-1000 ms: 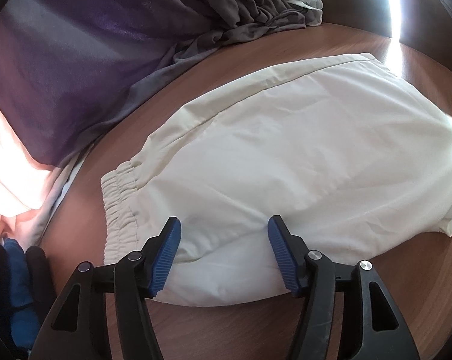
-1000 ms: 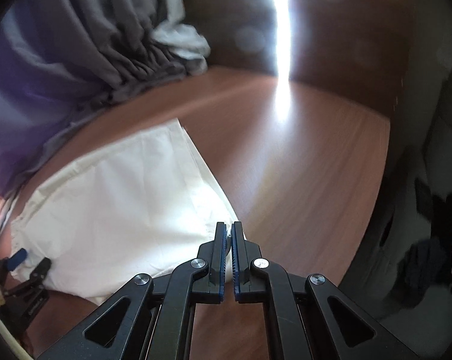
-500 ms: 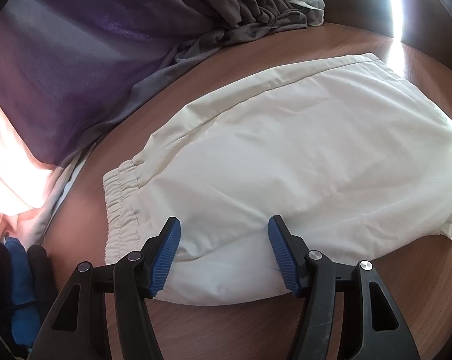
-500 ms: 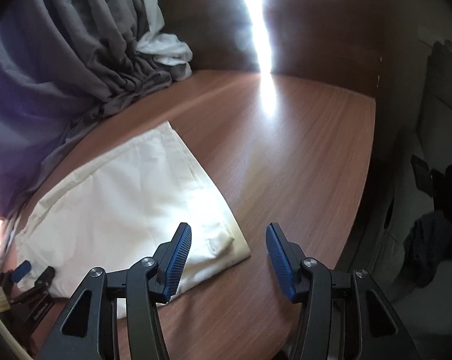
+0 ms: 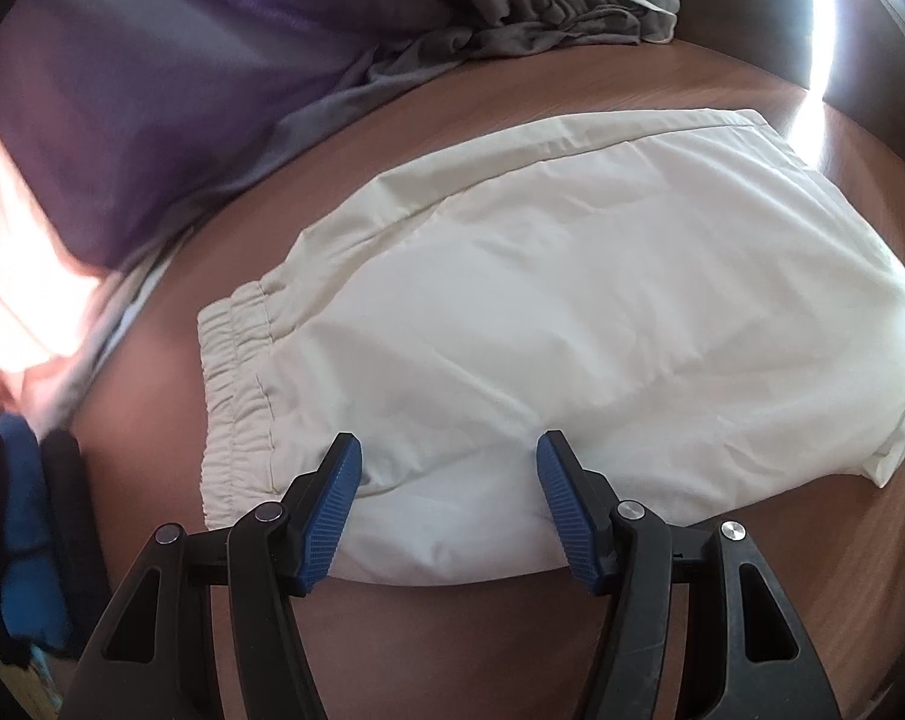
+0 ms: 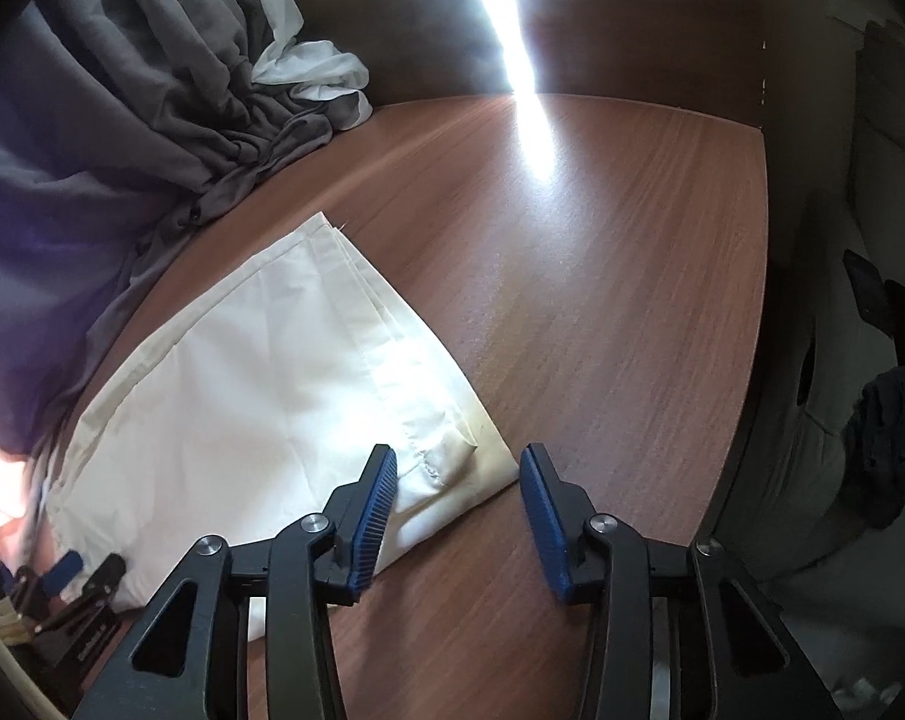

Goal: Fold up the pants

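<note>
Cream-white pants (image 5: 572,312) lie folded flat on the brown wooden table (image 5: 452,630), elastic waistband (image 5: 236,396) at the left. My left gripper (image 5: 449,504) is open and empty, its blue pads over the near edge of the pants. In the right wrist view the pants (image 6: 260,384) show their stacked hem edges toward the table's middle. My right gripper (image 6: 458,516) is open and empty, just above the near hem corner (image 6: 452,456).
Grey and purple curtains (image 6: 152,96) bunch on the table's far left, with white cloth (image 6: 314,72) among them. A bright sun stripe (image 6: 530,120) crosses the table. Dark items (image 6: 890,408) lie past the table's right edge. My left gripper (image 6: 74,588) shows at lower left.
My right gripper was shut on the hem corner, then opened and let it go, and has drawn back. The left gripper has stayed open and nearly still.
</note>
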The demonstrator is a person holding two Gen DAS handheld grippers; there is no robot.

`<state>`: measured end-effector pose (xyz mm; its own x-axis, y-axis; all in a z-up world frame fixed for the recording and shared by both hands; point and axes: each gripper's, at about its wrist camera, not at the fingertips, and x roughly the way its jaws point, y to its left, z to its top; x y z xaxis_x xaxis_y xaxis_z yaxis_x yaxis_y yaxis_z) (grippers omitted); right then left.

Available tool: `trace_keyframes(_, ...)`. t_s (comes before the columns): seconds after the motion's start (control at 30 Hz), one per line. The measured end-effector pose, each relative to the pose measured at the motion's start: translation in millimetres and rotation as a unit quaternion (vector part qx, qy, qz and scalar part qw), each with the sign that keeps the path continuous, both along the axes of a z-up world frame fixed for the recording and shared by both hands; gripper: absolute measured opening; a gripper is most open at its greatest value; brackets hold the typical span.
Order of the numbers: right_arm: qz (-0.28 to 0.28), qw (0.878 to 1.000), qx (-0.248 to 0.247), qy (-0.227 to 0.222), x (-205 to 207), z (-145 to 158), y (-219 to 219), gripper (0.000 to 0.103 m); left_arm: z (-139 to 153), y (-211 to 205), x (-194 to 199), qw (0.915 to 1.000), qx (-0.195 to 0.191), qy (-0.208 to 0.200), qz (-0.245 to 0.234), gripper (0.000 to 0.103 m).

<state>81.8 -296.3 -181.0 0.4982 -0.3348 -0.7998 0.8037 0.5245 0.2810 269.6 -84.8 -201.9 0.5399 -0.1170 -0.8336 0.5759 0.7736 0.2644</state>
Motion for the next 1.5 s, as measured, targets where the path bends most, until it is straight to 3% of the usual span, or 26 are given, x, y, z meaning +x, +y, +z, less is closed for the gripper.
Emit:
trace_keyframes(0.17, 0.004, 1.0, 0.001, -0.003, 2, -2, -8, 0.033, 0, 2, -6, 0.9999, -0.002, 0.004, 0.011, 0.06)
trace_keyframes(0.3, 0.004, 1.0, 0.001, -0.003, 2, -3, -10, 0.03, 1, 4, -9, 0.9998, -0.007, 0.008, 0.017, 0.06)
trace_keyframes(0.43, 0.019, 1.0, 0.008, -0.005, 7, -4, -11, 0.017, 2, 4, -11, 0.9998, -0.007, 0.006, 0.016, 0.06)
trace_keyframes(0.53, 0.024, 1.0, 0.01, -0.009, 8, -3, -12, 0.013, 2, 5, -10, 0.9998, -0.01, 0.006, 0.018, 0.06)
trace_keyframes(0.7, 0.041, 0.999, -0.018, -0.021, 10, 18, -7, 0.012, 3, 8, -9, 0.9994, -0.02, 0.015, 0.023, 0.06)
trace_keyframes(0.83, 0.086, 0.993, -0.071, -0.047, 22, 54, 7, 0.012, 3, 12, -8, 0.9987, -0.035, 0.02, 0.033, 0.06)
trace_keyframes(1.0, 0.182, 0.971, -0.121, -0.094, 49, 97, 29, 0.012, 1, 18, -8, 0.9962, -0.065, 0.028, 0.051, 0.06)
trace_keyframes(1.13, 0.293, 0.937, -0.146, -0.12, 82, 120, 58, 0.012, 0, 27, -2, 0.9905, -0.113, 0.051, 0.06, 0.061)
trace_keyframes(1.2, 0.33, 0.923, -0.154, -0.124, 95, 125, 70, 0.012, 15, 34, -3, 0.9894, -0.125, 0.035, 0.065, 0.05)
trace_keyframes(1.3, 0.378, 0.903, -0.154, -0.132, 112, 127, 87, 0.012, 36, 58, -5, 0.9885, -0.12, -0.018, 0.09, 0.05)
trace_keyframes(1.4, 0.414, 0.885, -0.165, -0.134, 126, 129, 102, 0.012, 32, 86, 7, 0.986, -0.126, -0.008, 0.109, 0.047)
trace_keyframes(1.5, 0.444, 0.869, -0.177, -0.127, 133, 126, 115, 0.012, 21, 98, 15, 0.9856, -0.137, 0.019, 0.097, 0.043)
